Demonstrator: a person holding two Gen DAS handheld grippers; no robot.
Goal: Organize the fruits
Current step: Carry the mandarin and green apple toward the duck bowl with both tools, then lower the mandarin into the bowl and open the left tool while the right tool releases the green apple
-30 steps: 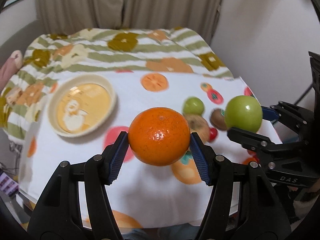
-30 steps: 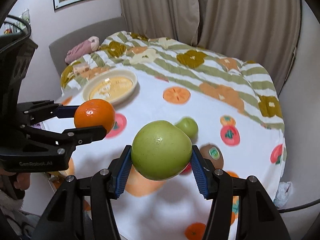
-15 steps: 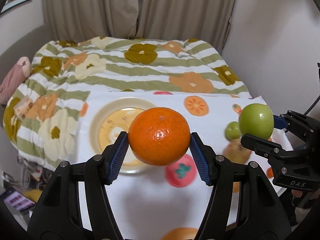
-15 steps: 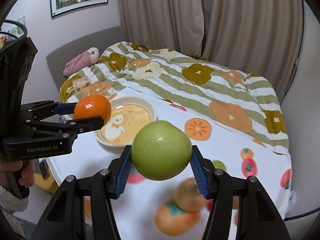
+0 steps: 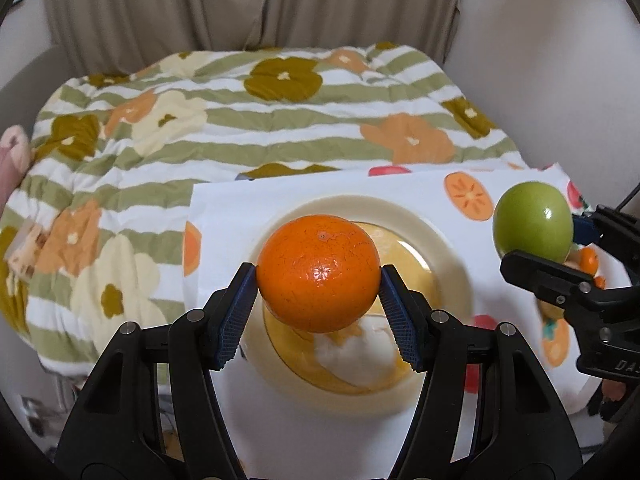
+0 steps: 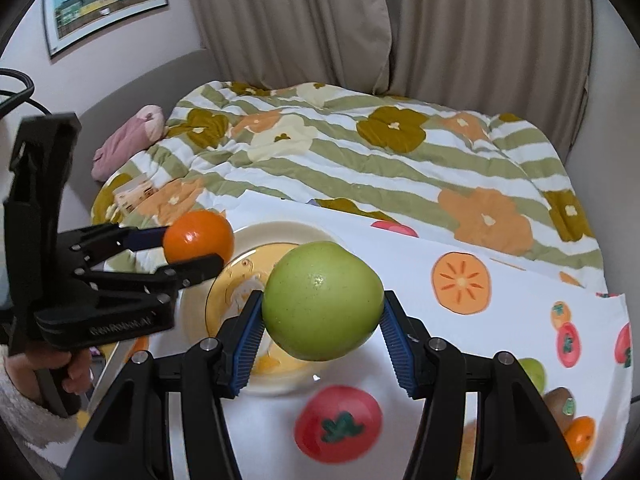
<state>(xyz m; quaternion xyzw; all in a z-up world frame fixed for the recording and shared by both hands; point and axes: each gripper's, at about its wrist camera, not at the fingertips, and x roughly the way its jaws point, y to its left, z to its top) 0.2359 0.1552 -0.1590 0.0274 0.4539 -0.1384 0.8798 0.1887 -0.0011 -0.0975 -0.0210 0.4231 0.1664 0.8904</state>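
Note:
My left gripper (image 5: 318, 276) is shut on an orange (image 5: 318, 274), held in the air over a cream plate (image 5: 452, 264) with a yellow picture centre. From the right wrist view the same orange (image 6: 199, 237) hangs above the plate's (image 6: 256, 236) left rim. My right gripper (image 6: 322, 322) is shut on a green apple (image 6: 322, 322), just right of the plate's middle. The left wrist view has that apple (image 5: 532, 218) at the right, beyond the plate's rim. A small green fruit (image 6: 534, 372) and a kiwi (image 6: 560, 400) lie on the cloth at the lower right.
The plate sits on a white tablecloth (image 6: 500, 300) printed with persimmons and tomatoes. Behind it lies a striped flowered quilt (image 5: 240, 120) on a sofa, with curtains (image 6: 360, 20) beyond. A pink cushion (image 6: 128, 140) rests at the far left. A person's hand (image 6: 72, 368) grips the left tool.
Both grippers have carried their fruit leftward across the table; the plate has come from the left of view to directly below the orange. The loose fruits have slid off to the right.

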